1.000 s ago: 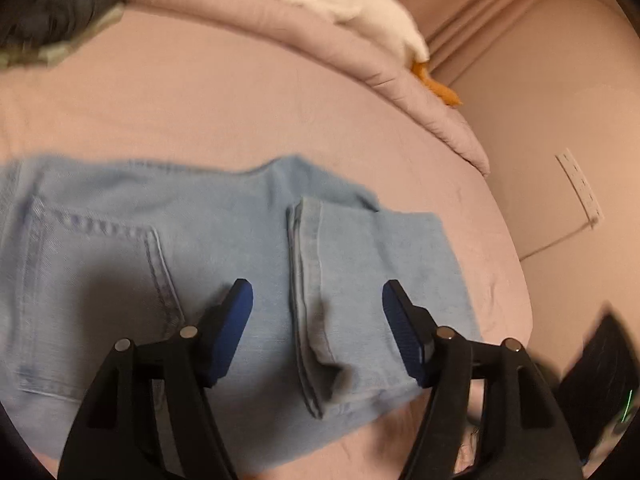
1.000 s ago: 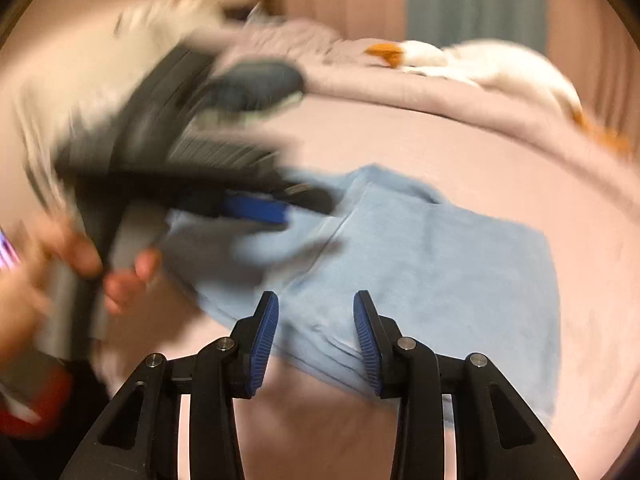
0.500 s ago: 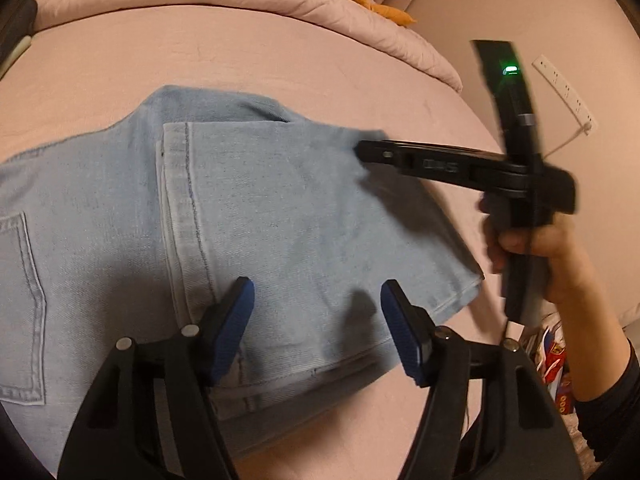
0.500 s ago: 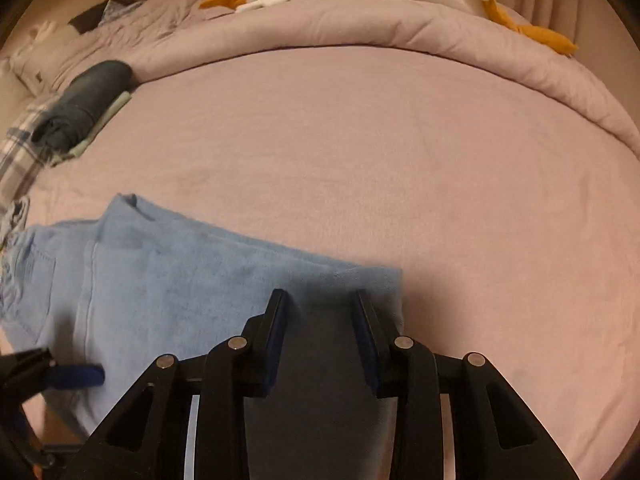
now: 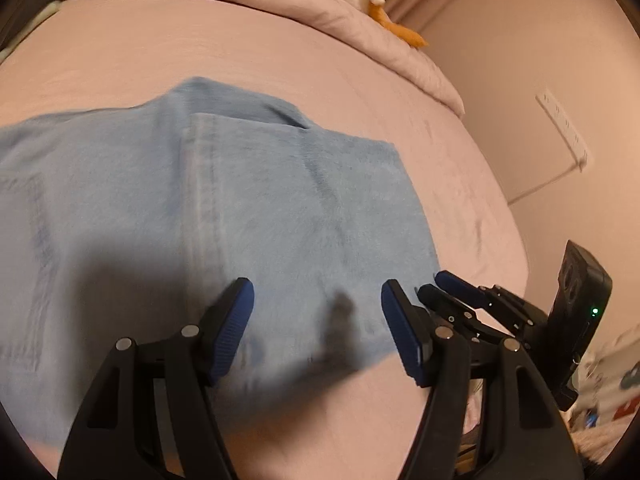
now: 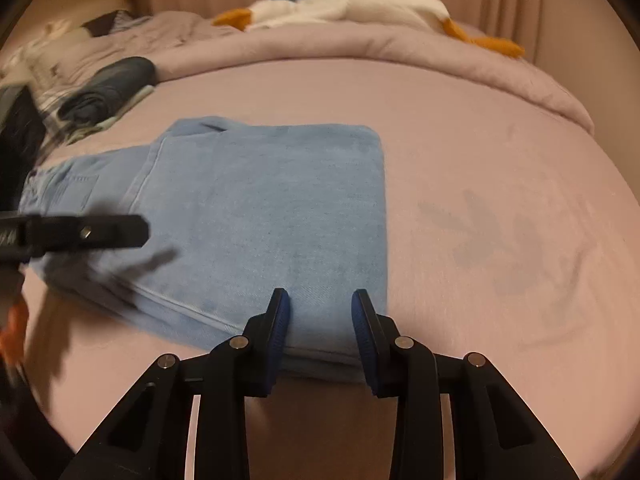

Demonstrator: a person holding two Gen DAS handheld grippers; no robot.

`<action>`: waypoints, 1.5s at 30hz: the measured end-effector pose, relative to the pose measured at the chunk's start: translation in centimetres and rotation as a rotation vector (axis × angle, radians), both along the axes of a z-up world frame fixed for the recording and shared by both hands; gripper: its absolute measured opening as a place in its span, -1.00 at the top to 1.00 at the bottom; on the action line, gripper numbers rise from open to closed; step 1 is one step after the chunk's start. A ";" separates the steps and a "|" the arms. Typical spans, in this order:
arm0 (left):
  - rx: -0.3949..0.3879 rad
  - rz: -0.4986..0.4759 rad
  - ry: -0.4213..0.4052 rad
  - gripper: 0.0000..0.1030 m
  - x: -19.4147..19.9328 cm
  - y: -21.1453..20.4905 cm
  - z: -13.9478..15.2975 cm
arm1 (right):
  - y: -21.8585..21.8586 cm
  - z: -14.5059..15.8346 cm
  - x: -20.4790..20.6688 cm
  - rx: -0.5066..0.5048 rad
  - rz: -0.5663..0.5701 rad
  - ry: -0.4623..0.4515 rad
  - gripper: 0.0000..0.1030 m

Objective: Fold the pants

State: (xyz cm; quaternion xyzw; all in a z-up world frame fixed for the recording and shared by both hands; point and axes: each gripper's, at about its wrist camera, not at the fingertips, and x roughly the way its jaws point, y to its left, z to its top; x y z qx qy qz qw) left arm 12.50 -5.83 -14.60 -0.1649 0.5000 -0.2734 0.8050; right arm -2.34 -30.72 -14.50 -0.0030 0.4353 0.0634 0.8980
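The light blue denim pants (image 5: 248, 216) lie folded on the pink bed, the leg part doubled over the seat. They also show in the right wrist view (image 6: 260, 216). My left gripper (image 5: 316, 312) is open and empty, just above the near edge of the fold. My right gripper (image 6: 320, 312) is open and empty, at the near right corner of the pants. The right gripper also shows in the left wrist view (image 5: 444, 288), beside the left one. The left gripper shows blurred at the left of the right wrist view (image 6: 80, 234).
The bed sheet (image 6: 500, 200) spreads to the right. A rolled pink duvet (image 6: 400, 52) with a white plush goose (image 6: 360, 4) lies at the back. Dark folded clothes (image 6: 108, 88) sit at the back left. A wall (image 5: 560, 80) stands to the right.
My right gripper has drawn back from over the pants to their near right corner, beside the left gripper. The left gripper has shifted slightly. The fold lies flat.
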 end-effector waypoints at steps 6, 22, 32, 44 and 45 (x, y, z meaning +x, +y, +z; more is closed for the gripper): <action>-0.104 0.182 -0.064 -0.41 -6.6 9.6 2.3 | 1.0 1.0 -1.5 0.108 0.041 -0.072 0.05; -0.460 0.694 0.129 -0.42 -7.2 23.7 -3.7 | 10.2 1.0 0.1 0.242 0.268 -0.089 0.03; -0.250 0.703 0.054 0.59 -6.1 22.0 -1.7 | 13.4 2.4 4.8 0.189 0.314 -0.079 0.03; 0.052 0.523 -0.219 0.62 -4.8 18.5 1.9 | 23.1 -2.7 17.3 0.004 0.338 0.076 0.48; 0.039 0.521 -0.215 0.62 -4.9 18.8 1.9 | 23.4 -2.5 17.3 -0.012 0.337 0.090 0.48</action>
